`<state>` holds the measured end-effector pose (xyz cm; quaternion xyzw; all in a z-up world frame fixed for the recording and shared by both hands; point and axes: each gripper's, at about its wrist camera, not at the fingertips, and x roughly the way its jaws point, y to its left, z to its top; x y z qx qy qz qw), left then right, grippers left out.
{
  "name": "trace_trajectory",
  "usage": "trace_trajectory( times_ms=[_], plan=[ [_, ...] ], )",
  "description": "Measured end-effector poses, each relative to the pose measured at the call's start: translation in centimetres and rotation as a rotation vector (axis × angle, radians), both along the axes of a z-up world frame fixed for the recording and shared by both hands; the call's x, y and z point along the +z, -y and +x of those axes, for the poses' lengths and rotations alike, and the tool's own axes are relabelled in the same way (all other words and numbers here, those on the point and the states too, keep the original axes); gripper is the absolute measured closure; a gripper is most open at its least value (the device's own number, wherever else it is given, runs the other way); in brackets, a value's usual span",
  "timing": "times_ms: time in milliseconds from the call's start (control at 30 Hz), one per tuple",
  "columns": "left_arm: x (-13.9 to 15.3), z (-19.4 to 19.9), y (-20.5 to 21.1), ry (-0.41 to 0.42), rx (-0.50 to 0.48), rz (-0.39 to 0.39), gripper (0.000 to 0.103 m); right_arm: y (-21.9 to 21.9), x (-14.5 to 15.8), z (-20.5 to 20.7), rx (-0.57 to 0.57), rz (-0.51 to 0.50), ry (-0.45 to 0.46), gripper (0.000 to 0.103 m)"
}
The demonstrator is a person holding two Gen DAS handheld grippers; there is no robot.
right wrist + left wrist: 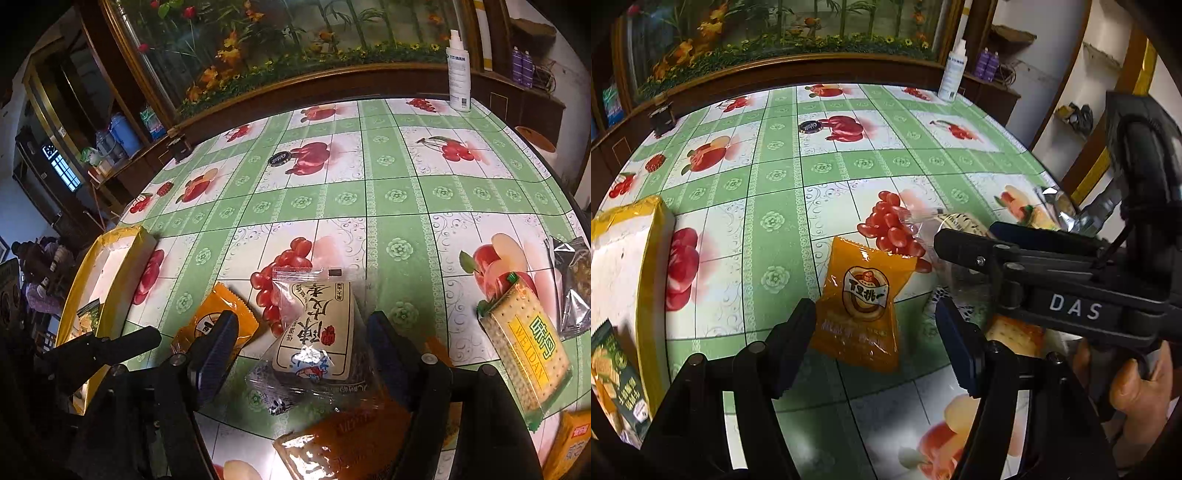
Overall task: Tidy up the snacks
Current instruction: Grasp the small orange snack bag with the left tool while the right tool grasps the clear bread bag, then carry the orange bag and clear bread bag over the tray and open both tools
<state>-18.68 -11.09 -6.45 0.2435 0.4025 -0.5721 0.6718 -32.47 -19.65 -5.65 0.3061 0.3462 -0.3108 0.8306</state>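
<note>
- The orange snack packet (862, 302) lies flat on the fruit-print tablecloth (783, 177), to the right of the yellow-rimmed box (646, 258); the left gripper (877, 334) hangs over it with jaws spread wide, one to each side, pads clear of the wrapper.
- Just right of that packet lies the clear-wrapped packet with the cream label (317, 332); the right gripper (301, 347) brackets it, jaws spread, nothing pinched.
- Further from the box lie a cracker pack marked WEIDAN (524, 343) and a silver foil packet (572, 280); a darker orange packet (343, 435) sits nearest the right camera; a green snack pack (613, 376) rests inside the box.
- Risk, as I judge it: the two grippers work close together over neighbouring packets and could knock each other; slick, pillow-shaped film may slide on the glossy cloth or squirt out of a closing pinch; the clear wrapper's crimped edge overlaps its neighbours, so lifting one may drag another.
- Wrappers look thin, crinkly and shiny; the box looks rigid, with straight walls.
</note>
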Motion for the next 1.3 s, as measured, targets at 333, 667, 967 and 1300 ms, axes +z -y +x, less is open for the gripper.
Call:
trace_trajectory(
  times_ms=[333,667,967,1300],
  plan=[
    [-2.8,0.5,1.6,0.084,0.029,0.070,0.034,1.3,-2.0,1.0,0.014,-0.002,-0.079,0.032],
    [-1.9,0.6,0.2,0.104,0.073,0.072,0.063,0.1,-0.3,0.3,0.022,-0.072,-0.047,0.054],
    [2.4,0.5,-5.4,0.255,0.262,-0.023,0.064,-3.1,3.0,-1.7,0.041,-0.076,0.076,0.056],
    [4.5,2.2,-10.9,0.309,0.410,-0.080,0.063,-7.8,4.5,-0.8,0.125,-0.054,0.149,0.056]
  ],
)
